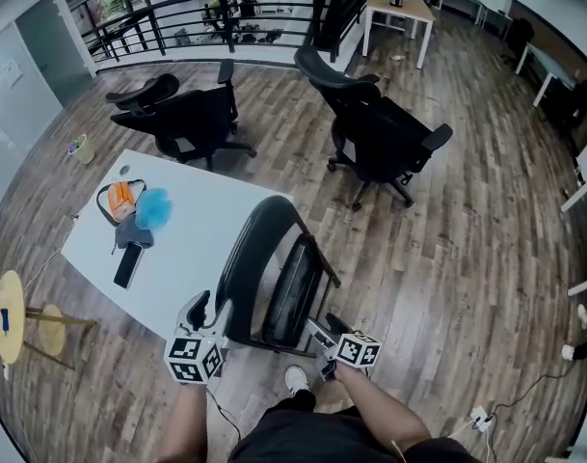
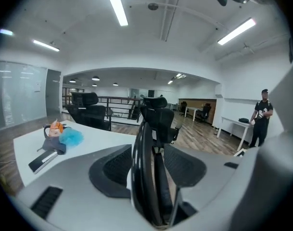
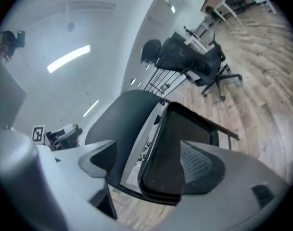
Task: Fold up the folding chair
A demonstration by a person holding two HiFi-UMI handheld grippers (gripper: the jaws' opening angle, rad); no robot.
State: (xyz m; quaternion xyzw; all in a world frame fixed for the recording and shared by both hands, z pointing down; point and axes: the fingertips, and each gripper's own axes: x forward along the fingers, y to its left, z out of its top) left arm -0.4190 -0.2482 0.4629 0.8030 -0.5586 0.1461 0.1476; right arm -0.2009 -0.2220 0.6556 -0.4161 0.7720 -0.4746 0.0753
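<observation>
Currently nearly flat: folding chair [image 1: 274,276] upright on wood floor [image 1: 447,258], white table [image 1: 201,228] at its 9 o'clock. Left gripper [image 1: 202,305] at 7 o'clock, jaws apart astride chair edge, unclamped. Right gripper [image 1: 319,333] at 5 o'clock, jaws apart, gripping nothing.

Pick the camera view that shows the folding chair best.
The head view: the whole folding chair shows there, folded and standing beside the white table. The left gripper view gives only its thin edge. The right gripper view shows seat and back close up, partly hidden by the jaws.
</observation>
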